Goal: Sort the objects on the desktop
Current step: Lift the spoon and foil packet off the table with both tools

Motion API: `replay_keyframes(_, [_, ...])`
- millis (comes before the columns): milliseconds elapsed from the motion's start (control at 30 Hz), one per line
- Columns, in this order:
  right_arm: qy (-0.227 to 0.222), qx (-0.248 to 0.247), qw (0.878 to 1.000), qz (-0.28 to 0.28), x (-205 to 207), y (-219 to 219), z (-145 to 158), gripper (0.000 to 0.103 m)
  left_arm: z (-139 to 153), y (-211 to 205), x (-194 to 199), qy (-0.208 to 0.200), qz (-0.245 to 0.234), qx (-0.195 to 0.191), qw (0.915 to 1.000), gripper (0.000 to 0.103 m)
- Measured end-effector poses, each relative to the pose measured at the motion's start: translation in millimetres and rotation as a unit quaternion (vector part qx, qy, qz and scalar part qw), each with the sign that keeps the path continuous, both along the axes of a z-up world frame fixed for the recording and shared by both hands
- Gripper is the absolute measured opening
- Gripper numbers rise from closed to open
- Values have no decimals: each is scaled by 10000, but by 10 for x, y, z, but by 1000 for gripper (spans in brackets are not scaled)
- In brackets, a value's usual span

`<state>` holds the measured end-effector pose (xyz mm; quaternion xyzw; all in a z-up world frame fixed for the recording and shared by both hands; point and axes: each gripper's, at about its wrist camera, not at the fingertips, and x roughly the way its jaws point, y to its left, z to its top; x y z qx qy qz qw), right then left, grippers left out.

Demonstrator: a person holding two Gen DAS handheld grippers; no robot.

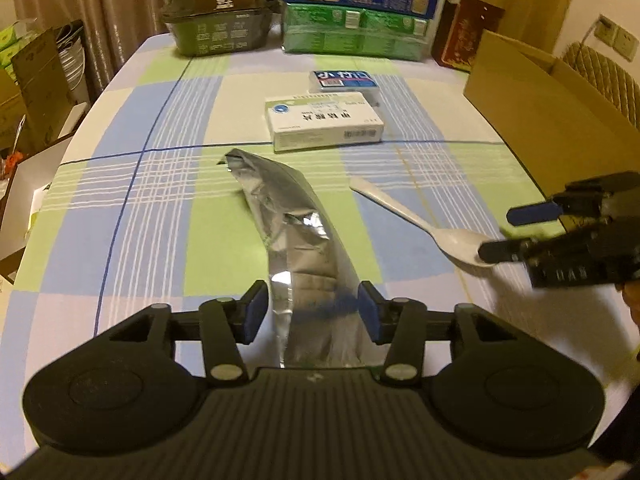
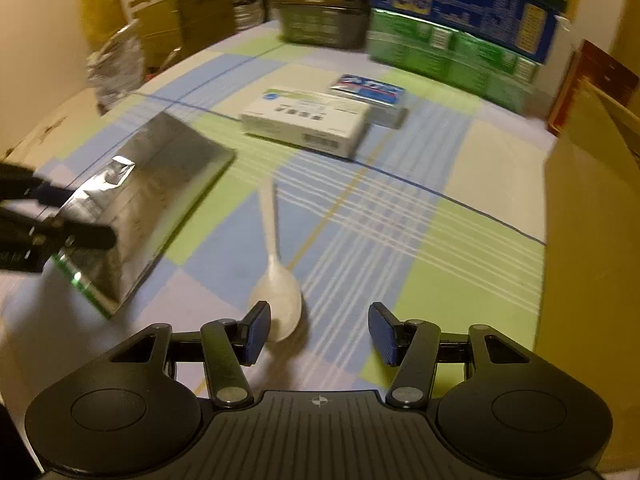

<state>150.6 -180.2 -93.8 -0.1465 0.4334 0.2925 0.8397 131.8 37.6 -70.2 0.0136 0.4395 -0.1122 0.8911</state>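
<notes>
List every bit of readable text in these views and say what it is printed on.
"HONGLU", upside down: black tub at the table's far end.
White box: Chinese print, too small to read.
Blue-topped pack: lettering blurred.
Blue and green cartons: print too small.
Silver pouch: no text visible.

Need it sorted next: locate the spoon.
The spoon lies on the tablecloth, bowl beside the right gripper's left finger, right of the foil pouch.
</notes>
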Motion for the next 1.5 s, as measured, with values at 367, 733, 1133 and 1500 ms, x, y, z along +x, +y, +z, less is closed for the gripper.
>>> replay_keyframes(367, [-110,11,9982,595,-110,189,-73,52,8,42,97,-16,139,-151,9998,61])
replay_keyframes(733, [238,87,9997,21,17,115,-139,52,-41,33,168,54,189,-160,9997,64])
replay_keyframes(1133, [406,451,9978,-252,82,98,-111,51,-68,38,223,91,223,-217,9995,67])
replay_keyframes(1500, [198,304,9990,-264,48,155,-115,30,-120,42,284,213,262,-314,9989,67])
